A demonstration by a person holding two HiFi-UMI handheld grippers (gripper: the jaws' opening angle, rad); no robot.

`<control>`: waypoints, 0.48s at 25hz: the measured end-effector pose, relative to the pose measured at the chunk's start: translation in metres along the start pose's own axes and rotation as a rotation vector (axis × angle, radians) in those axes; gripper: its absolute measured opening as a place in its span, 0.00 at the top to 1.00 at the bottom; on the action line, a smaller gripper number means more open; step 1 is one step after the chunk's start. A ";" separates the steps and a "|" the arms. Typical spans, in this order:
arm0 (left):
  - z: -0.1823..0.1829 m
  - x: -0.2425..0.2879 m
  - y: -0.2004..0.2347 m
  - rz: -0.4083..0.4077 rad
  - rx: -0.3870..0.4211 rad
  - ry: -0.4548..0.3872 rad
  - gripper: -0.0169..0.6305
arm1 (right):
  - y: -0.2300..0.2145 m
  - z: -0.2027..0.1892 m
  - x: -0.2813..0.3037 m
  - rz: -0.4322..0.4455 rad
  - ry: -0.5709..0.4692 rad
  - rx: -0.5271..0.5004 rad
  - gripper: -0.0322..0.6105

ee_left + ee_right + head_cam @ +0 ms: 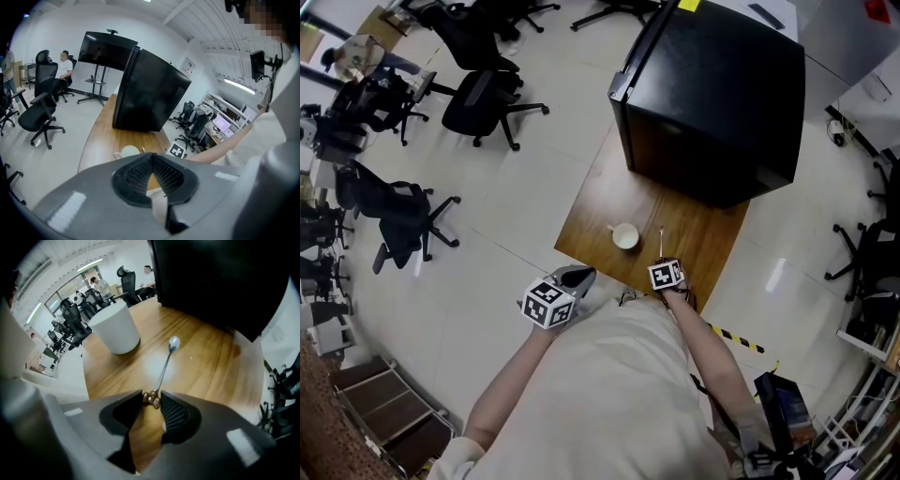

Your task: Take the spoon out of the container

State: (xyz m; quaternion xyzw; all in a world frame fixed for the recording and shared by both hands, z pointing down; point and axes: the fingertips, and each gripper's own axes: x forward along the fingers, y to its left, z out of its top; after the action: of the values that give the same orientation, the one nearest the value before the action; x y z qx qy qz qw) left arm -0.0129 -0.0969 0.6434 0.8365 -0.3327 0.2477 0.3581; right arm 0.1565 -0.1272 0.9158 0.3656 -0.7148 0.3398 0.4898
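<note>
Pale tiled floor point(534, 169); black office chairs point(483, 98); wooden table point(712, 244); large black cabinet point(712, 94).

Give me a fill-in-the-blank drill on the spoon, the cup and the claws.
1. The spoon lies on the ___, outside the cup.
2. The cup is ___ in colour.
3. The claw with the spoon's handle end between its jaws is the person's ___ one.
4. Behind the cup stands a large ___ box.
Missing words: table; white; right; black.
</note>
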 end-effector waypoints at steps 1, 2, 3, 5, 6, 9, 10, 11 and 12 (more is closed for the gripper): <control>0.000 0.000 0.000 -0.001 0.000 0.001 0.97 | 0.002 0.001 -0.001 0.008 0.003 0.005 0.75; 0.000 0.000 0.001 -0.002 0.000 0.001 0.97 | 0.003 0.001 -0.001 0.014 0.009 0.015 0.75; 0.000 0.000 0.002 -0.004 0.000 0.002 0.97 | 0.003 0.000 0.000 0.015 0.012 0.027 0.75; 0.000 0.001 0.003 -0.008 0.001 0.006 0.97 | -0.001 -0.005 0.001 -0.003 0.018 0.065 0.75; -0.001 0.001 0.003 -0.010 0.002 0.008 0.97 | -0.004 -0.010 0.001 -0.020 0.026 0.089 0.75; -0.003 0.001 0.004 -0.017 0.006 0.013 0.97 | -0.007 -0.019 0.000 -0.037 0.023 0.137 0.72; -0.004 0.001 0.004 -0.020 0.006 0.014 0.97 | -0.005 -0.019 0.001 -0.028 0.013 0.145 0.69; -0.004 0.001 0.005 -0.024 0.007 0.015 0.97 | -0.003 -0.018 0.002 -0.016 -0.004 0.152 0.67; -0.004 0.001 0.005 -0.028 0.009 0.016 0.97 | -0.002 -0.016 0.003 -0.003 -0.024 0.160 0.65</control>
State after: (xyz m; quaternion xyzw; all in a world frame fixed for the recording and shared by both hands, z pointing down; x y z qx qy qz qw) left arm -0.0167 -0.0966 0.6486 0.8406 -0.3167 0.2509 0.3608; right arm 0.1646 -0.1148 0.9235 0.4088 -0.6907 0.3903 0.4510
